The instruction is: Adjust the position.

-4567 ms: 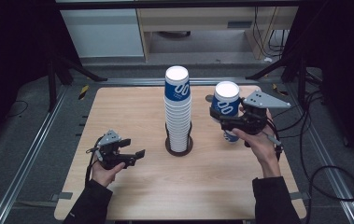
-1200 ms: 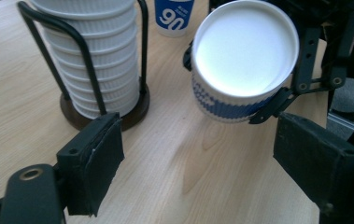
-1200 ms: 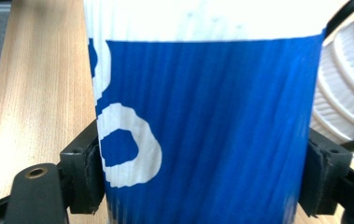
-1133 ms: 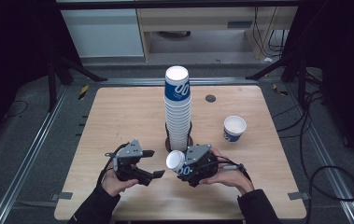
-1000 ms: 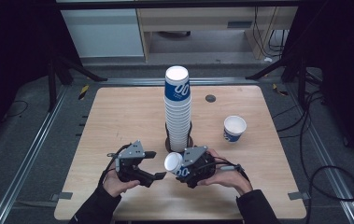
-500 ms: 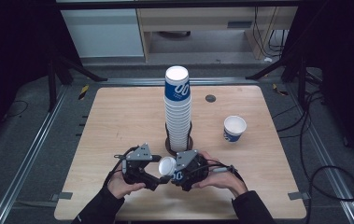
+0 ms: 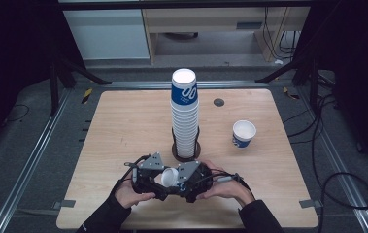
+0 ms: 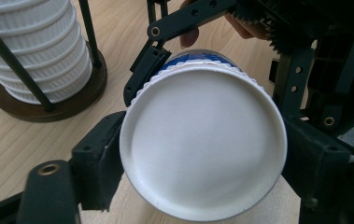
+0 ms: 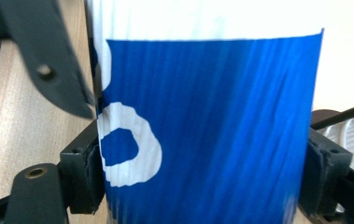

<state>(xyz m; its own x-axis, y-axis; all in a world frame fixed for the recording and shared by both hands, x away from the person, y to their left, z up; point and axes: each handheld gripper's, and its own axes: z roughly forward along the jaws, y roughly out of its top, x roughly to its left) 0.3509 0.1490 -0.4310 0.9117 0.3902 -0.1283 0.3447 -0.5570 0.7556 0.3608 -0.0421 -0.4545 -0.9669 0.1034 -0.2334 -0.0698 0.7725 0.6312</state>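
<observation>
Paper cup (image 9: 207, 121) cut off by the top and bottom edges in the right gripper view; cup stack (image 8: 34, 51) cropped at the top left in the left gripper view.

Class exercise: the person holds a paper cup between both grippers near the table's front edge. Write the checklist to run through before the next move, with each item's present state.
1. Right gripper clamped on the cup: ok.
2. Left gripper pads against the cup's bottom end: ok; how firmly, cannot tell.
3. Cup undented: ok at the bottom; its mouth, cannot tell.
4. Cup stack upright in its holder: ok.
5. Loose cup standing well away from both hands: ok.
</observation>
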